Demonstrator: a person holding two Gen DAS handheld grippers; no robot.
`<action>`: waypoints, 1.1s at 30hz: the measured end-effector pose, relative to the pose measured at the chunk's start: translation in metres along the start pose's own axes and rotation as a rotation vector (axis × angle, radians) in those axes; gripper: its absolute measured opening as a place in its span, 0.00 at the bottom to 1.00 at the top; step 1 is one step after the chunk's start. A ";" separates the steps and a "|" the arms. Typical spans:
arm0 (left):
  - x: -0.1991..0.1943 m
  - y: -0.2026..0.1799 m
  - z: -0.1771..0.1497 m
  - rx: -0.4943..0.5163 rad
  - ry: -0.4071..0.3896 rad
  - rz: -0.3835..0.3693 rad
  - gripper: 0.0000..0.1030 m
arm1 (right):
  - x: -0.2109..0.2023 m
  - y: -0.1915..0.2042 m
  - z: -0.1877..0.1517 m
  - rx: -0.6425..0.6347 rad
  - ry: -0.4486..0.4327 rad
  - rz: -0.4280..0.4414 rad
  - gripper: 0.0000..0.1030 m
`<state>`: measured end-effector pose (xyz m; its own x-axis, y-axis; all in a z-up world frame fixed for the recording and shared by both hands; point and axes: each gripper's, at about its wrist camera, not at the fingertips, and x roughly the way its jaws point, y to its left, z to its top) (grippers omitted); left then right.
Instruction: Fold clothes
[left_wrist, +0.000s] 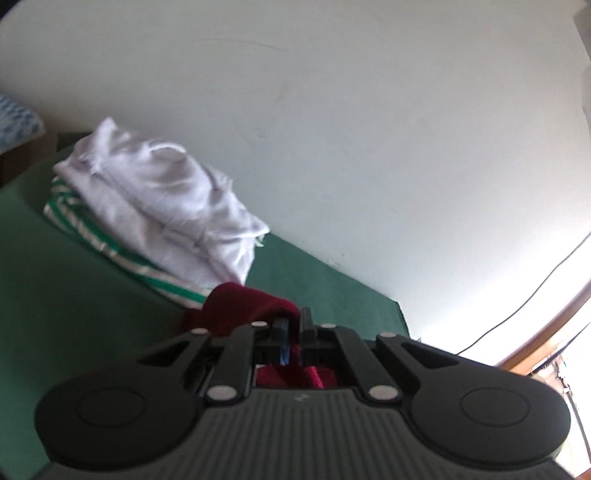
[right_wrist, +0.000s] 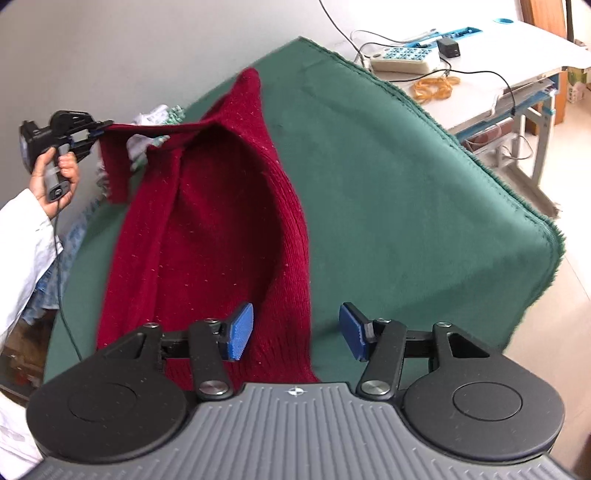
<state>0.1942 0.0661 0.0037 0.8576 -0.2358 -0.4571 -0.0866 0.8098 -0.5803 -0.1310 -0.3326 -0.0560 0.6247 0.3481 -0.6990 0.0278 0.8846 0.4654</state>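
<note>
**Lifting a red knit by one thin edge: where it could slip**

Looking along the left gripper (left_wrist: 293, 325), its jaws are clamped tight on a fold of the red sweater (left_wrist: 240, 306), raised above the green cloth (left_wrist: 74, 295); beyond the sweater sits a folded white garment (left_wrist: 166, 199) on a green-striped one (left_wrist: 110, 251), close enough that a swinging sleeve could drag that stack askew; the pinch looks small, so the knit may slide out under its own weight.

From the right wrist, the right gripper (right_wrist: 295, 330) hangs with its blue pads (right_wrist: 242, 330) apart and nothing between them, just over the sweater's (right_wrist: 207, 240) near hem; most of the sweater lies on the green cloth (right_wrist: 406, 184), one corner stretched toward the person's hand (right_wrist: 55, 177); closing here could miss the hem's edge, or catch cloth and knit together; the loose flap may also fold crooked.
</note>
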 end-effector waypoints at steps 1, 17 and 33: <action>0.005 -0.001 0.001 0.009 0.009 -0.003 0.00 | 0.000 0.000 -0.002 0.004 -0.011 0.003 0.54; -0.017 0.095 -0.039 -0.160 0.215 0.147 0.40 | -0.005 0.012 -0.045 0.253 -0.113 -0.096 0.55; 0.000 -0.063 -0.135 0.223 0.401 -0.244 0.99 | -0.002 0.022 -0.034 0.214 -0.171 -0.144 0.47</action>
<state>0.1310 -0.0576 -0.0508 0.5736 -0.5843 -0.5741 0.2397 0.7898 -0.5645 -0.1583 -0.3027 -0.0631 0.7244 0.1504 -0.6728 0.2779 0.8294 0.4846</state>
